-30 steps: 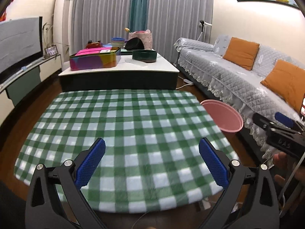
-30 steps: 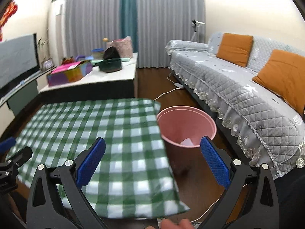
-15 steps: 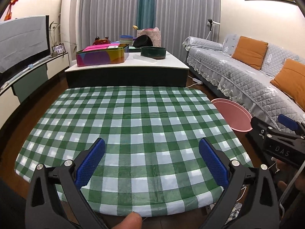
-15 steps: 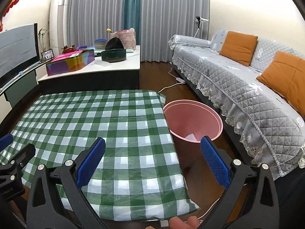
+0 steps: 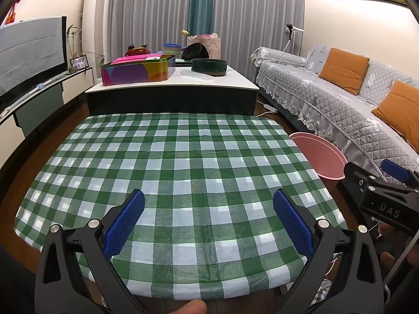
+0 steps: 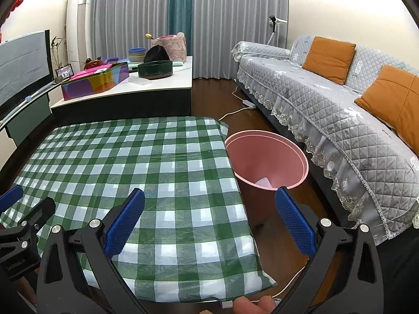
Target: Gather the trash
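Right wrist view shows the pink bin (image 6: 267, 157) on the dark wood floor (image 6: 275, 225), just beside the right edge of the table (image 6: 146, 162) and near the front of the grey sofa (image 6: 340, 120). At the bottom of the bin lies a small pale piece of trash (image 6: 263, 182). The table carries a green and white checked cloth. The right gripper (image 6: 209, 219) hangs above the near right corner of the table, its blue padded jaws set wide apart and holding nothing. At the left edge of this view a part of the left gripper appears.

In the left wrist view, the left gripper (image 5: 208, 222) is above the near side of the table (image 5: 183, 172), also with jaws spread wide and with nothing between them. The bin (image 5: 318, 157) shows partly behind the right edge of the table, and the right gripper (image 5: 379, 193) is seen from the side at the right edge of the view.

Behind the table stands a low white table (image 6: 146, 89) with a colourful box (image 6: 95, 82) and a dark green round bowl (image 6: 155, 69) on it. Two orange cushions (image 6: 328, 59) lean on the back of the sofa. A television (image 6: 23, 68) is at the left, and grey curtains (image 6: 230, 18) cover the far wall.
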`<state>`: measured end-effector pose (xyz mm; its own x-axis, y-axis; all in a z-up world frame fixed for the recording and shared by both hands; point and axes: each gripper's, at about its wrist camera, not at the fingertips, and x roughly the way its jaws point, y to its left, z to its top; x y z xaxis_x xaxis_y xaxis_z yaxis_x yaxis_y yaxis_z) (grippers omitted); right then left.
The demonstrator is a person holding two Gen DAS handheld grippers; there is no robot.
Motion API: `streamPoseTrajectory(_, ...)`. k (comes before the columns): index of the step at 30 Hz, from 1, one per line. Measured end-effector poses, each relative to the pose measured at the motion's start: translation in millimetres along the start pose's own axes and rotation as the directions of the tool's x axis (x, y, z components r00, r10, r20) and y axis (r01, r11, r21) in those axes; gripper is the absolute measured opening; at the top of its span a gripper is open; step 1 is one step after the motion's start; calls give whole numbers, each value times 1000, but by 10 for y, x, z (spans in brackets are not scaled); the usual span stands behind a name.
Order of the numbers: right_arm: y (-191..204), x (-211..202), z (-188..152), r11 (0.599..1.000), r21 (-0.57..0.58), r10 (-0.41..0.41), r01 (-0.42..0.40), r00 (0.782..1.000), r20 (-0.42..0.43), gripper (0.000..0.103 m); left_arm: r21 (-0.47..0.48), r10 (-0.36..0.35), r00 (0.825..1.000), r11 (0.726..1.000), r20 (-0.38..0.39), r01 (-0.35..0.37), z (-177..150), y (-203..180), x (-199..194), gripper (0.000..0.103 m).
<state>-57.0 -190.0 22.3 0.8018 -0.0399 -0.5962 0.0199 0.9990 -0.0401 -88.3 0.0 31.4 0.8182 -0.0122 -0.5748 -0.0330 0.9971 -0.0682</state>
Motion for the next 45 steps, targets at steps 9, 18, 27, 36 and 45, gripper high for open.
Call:
streamPoseTrajectory(9, 0, 0, -9, 1000, -1, -2, 2, 1000, -1, 98, -2, -4, 1000, 1000, 2, 4, 2, -13, 7, 95)
streamPoseTrajectory(18, 0, 1, -8, 1000, -2, -2, 2, 1000, -2, 98, -5, -7, 1000, 1000, 6, 7, 5, -27, 5, 95)
streamPoseTrajectory(27, -3, 0, -13, 1000, -2, -2, 2, 1000, -3, 98, -4, -9, 1000, 1000, 5, 9, 15, -30, 12, 95)
streamPoseTrajectory(36, -35, -8, -33, 1000, -2, -2, 2, 1000, -5, 98, -3, -9, 1000, 1000, 4, 9, 18, -30, 17, 95)
streamPoseTrajectory(45, -50, -11, -34, 1000, -2, -4, 4, 1000, -5, 98, -19, -14, 1000, 1000, -9, 14, 4, -4, 32, 95)
